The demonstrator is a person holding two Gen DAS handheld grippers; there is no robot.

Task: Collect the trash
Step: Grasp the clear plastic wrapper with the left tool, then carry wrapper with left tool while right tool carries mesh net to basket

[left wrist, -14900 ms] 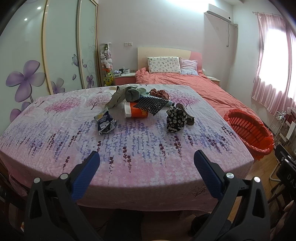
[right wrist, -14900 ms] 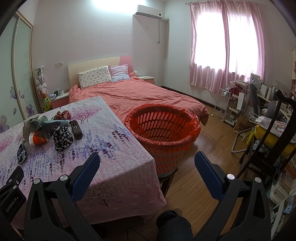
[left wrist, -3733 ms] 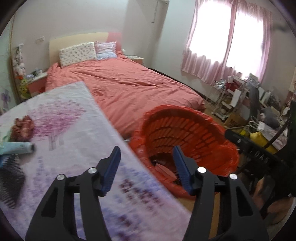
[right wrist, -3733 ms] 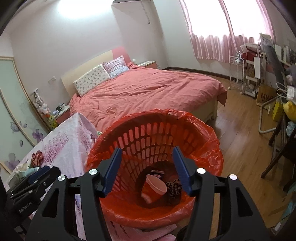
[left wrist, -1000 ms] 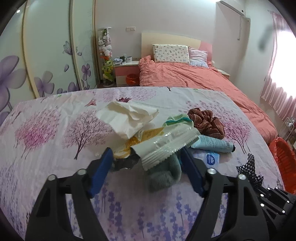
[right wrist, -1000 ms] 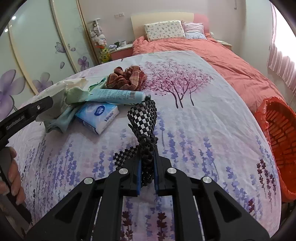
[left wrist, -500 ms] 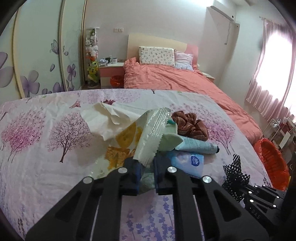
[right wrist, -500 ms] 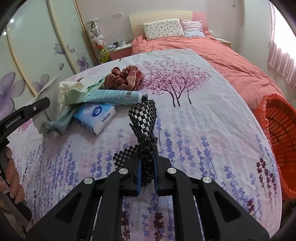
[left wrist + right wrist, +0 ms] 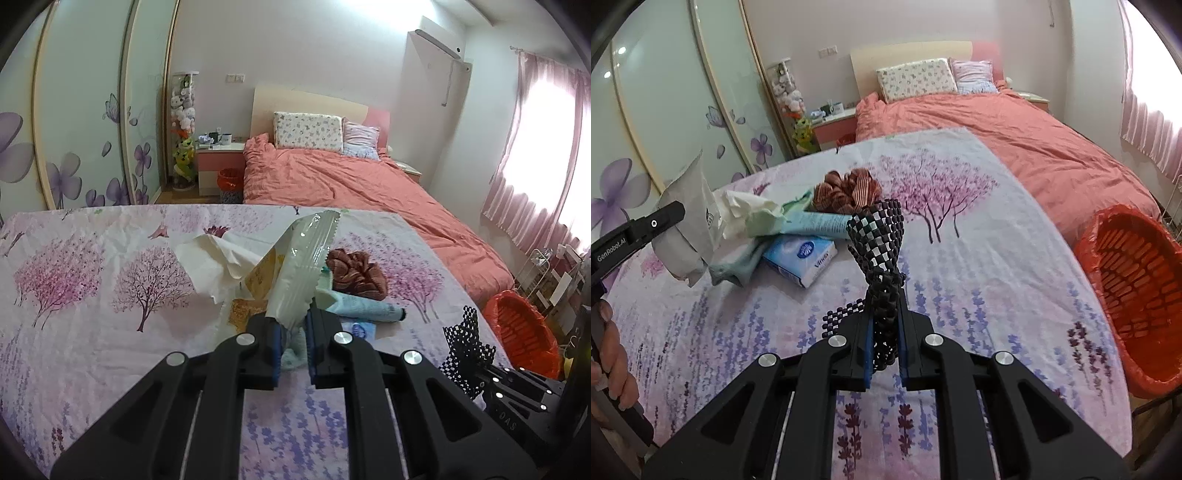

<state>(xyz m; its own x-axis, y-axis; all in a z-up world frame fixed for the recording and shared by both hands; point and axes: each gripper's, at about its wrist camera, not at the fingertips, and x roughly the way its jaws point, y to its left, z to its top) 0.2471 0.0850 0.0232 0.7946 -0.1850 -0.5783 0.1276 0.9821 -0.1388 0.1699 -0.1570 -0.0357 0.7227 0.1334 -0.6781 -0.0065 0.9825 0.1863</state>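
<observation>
My left gripper (image 9: 293, 332) is shut on a pale, shiny snack wrapper (image 9: 303, 269), which sticks up from the jaws above the floral tablecloth (image 9: 92, 332). The right wrist view shows the same wrapper (image 9: 689, 221) hanging at the far left. My right gripper (image 9: 884, 332) is shut on a black-and-white checkered mesh piece (image 9: 879, 236), twisted and standing up from the pads. That mesh (image 9: 467, 350) also shows at the left wrist view's lower right. The orange trash basket (image 9: 1134, 295) with a red liner stands beside the table's right edge.
On the table lie a blue tissue pack (image 9: 801, 258), a light blue tube (image 9: 820, 221), a plaid scrunchie (image 9: 849, 192), crumpled white paper (image 9: 218, 262) and a green cloth (image 9: 738, 266). A bed with a salmon cover (image 9: 351, 184) lies beyond. A hand (image 9: 609, 354) holds the left gripper.
The left jaws, open around the pile a second ago, have shut on the wrapper and lifted it. The right gripper has risen a little with the mesh.
</observation>
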